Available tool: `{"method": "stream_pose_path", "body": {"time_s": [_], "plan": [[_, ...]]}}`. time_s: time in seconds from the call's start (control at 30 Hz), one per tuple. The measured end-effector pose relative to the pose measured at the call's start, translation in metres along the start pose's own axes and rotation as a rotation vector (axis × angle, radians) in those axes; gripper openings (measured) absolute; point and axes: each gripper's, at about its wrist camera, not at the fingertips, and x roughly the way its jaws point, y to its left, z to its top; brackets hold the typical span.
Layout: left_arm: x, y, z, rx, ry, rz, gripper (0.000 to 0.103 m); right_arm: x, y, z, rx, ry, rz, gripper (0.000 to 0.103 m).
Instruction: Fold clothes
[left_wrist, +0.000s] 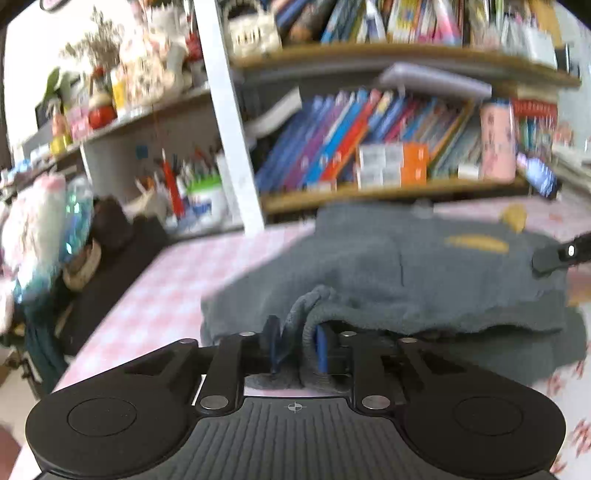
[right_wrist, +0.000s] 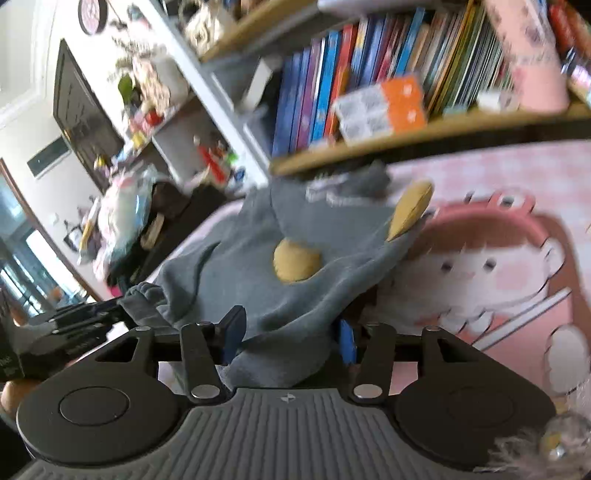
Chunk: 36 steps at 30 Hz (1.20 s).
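A grey fleece garment (left_wrist: 424, 266) with yellow patches (right_wrist: 295, 264) lies spread on a table covered by a pink checked cloth (left_wrist: 166, 280). In the left wrist view my left gripper (left_wrist: 297, 345) is shut on a bunched fold at the garment's near edge, its blue pads pressing the fabric from both sides. My right gripper (right_wrist: 290, 338) holds another part of the near edge; the grey garment (right_wrist: 240, 266) fills the space between its pads and drapes over the right pad, lifted slightly off the table. Each view shows the other gripper at its side: the right gripper (left_wrist: 554, 254), the left gripper (right_wrist: 92, 317).
A bookshelf (left_wrist: 369, 147) packed with coloured books stands right behind the table. Bags and soft items (left_wrist: 37, 229) pile up past the table's left edge. The tablecloth shows a large pink cartoon print (right_wrist: 480, 266) to the garment's right. A hand (right_wrist: 11, 398) shows at lower left.
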Motion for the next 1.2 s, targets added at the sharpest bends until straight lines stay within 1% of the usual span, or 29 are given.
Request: {"method": "stream_pose_path", "body": {"time_s": [0.03, 0.07, 0.1, 0.13, 0.17, 0.2, 0.23, 0.27, 0.33, 0.4, 0.43, 0.47, 0.53, 0.6, 0.63, 0.67, 0.7, 0.73, 0.77, 0.8, 0.83, 0.87, 0.9, 0.93, 0.97, 1.0, 1.07, 1.13, 1.2], "plan": [[0.003, 0.002, -0.003, -0.01, 0.014, 0.0, 0.024, 0.003, 0.001, -0.002, 0.001, 0.014, -0.003, 0.038], [0.006, 0.003, -0.007, -0.021, 0.028, -0.001, 0.025, 0.005, 0.001, -0.003, 0.004, 0.023, -0.003, 0.033], [0.01, 0.007, -0.008, -0.042, 0.041, 0.001, 0.021, 0.004, 0.0, -0.003, 0.013, 0.021, 0.002, 0.022], [0.017, 0.011, -0.008, -0.071, 0.053, 0.003, 0.019, 0.003, -0.001, -0.003, 0.021, 0.02, 0.011, 0.013], [0.025, 0.015, -0.006, -0.095, 0.066, 0.006, 0.013, 0.001, -0.002, -0.002, 0.028, 0.021, 0.032, 0.011], [0.034, 0.018, -0.004, -0.113, 0.08, 0.009, 0.011, -0.001, -0.002, -0.002, 0.032, 0.023, 0.056, 0.008], [0.044, 0.018, 0.001, -0.111, 0.092, 0.02, 0.01, -0.002, 0.001, -0.003, 0.028, 0.03, 0.091, 0.007], [0.054, 0.017, 0.007, -0.092, 0.103, 0.036, 0.009, -0.004, 0.006, -0.005, 0.019, 0.04, 0.135, 0.007], [0.072, 0.006, 0.024, -0.018, 0.117, 0.057, 0.007, -0.005, 0.018, -0.009, -0.017, 0.061, 0.215, 0.007], [0.079, -0.006, 0.052, 0.027, 0.086, 0.032, 0.006, -0.009, 0.031, -0.014, -0.057, 0.067, 0.279, 0.006], [0.081, -0.012, 0.066, 0.044, 0.065, 0.016, 0.006, -0.013, 0.035, -0.015, -0.072, 0.054, 0.304, 0.006], [0.081, -0.018, 0.082, 0.06, 0.037, -0.001, 0.006, -0.02, 0.036, -0.013, -0.08, 0.015, 0.318, 0.006], [0.074, -0.038, 0.117, 0.106, -0.055, -0.032, 0.006, -0.038, 0.036, -0.008, -0.095, -0.079, 0.345, 0.006], [0.057, -0.056, 0.155, 0.133, -0.171, -0.069, 0.006, -0.075, 0.028, 0.0, -0.108, -0.284, 0.365, 0.006], [0.042, -0.062, 0.175, 0.127, -0.241, -0.093, 0.006, -0.096, 0.023, 0.002, -0.116, -0.401, 0.383, 0.006], [0.027, -0.068, 0.194, 0.12, -0.31, -0.116, 0.006, -0.118, 0.018, 0.0, -0.128, -0.533, 0.421, 0.006], [0.008, -0.071, 0.212, 0.099, -0.396, -0.145, 0.006, -0.139, 0.013, -0.002, -0.137, -0.656, 0.477, 0.006], [-0.017, -0.068, 0.224, 0.06, -0.496, -0.181, 0.006, -0.154, 0.007, -0.007, -0.137, -0.754, 0.575, 0.006], [-0.042, -0.063, 0.234, 0.017, -0.599, -0.219, 0.007, -0.166, 0.004, -0.013, -0.145, -0.836, 0.674, 0.006], [-0.063, -0.056, 0.24, -0.019, -0.678, -0.256, 0.007, -0.174, 0.004, -0.017, -0.163, -0.886, 0.746, 0.006], [-0.081, -0.048, 0.241, -0.049, -0.738, -0.293, 0.007, -0.176, 0.007, -0.019, -0.175, -0.885, 0.785, 0.006], [-0.093, -0.041, 0.24, -0.066, -0.773, -0.309, 0.007, -0.172, 0.011, -0.019, -0.182, -0.847, 0.822, 0.006], [-0.098, -0.036, 0.237, -0.063, -0.774, -0.299, 0.008, -0.163, 0.015, -0.018, -0.174, -0.794, 0.845, 0.006], [-0.096, -0.031, 0.231, -0.051, -0.748, -0.274, 0.008, -0.152, 0.02, -0.018, -0.163, -0.729, 0.866, 0.007], [-0.089, -0.023, 0.224, -0.047, -0.701, -0.247, 0.008, -0.137, 0.025, -0.018, -0.143, -0.637, 0.882, 0.007], [-0.077, -0.014, 0.215, -0.053, -0.635, -0.223, 0.008, -0.121, 0.031, -0.018, -0.124, -0.55, 0.885, 0.007], [-0.039, 0.006, 0.188, -0.063, -0.46, -0.168, 0.008, -0.087, 0.044, -0.024, -0.11, -0.386, 0.835, 0.007], [0.0, 0.025, 0.155, -0.067, -0.276, -0.108, 0.008, -0.051, 0.061, -0.034, -0.118, -0.223, 0.744, 0.007], [0.033, 0.039, 0.12, -0.062, -0.13, -0.046, 0.008, -0.02, 0.077, -0.045, -0.178, -0.054, 0.61, 0.009]]}}
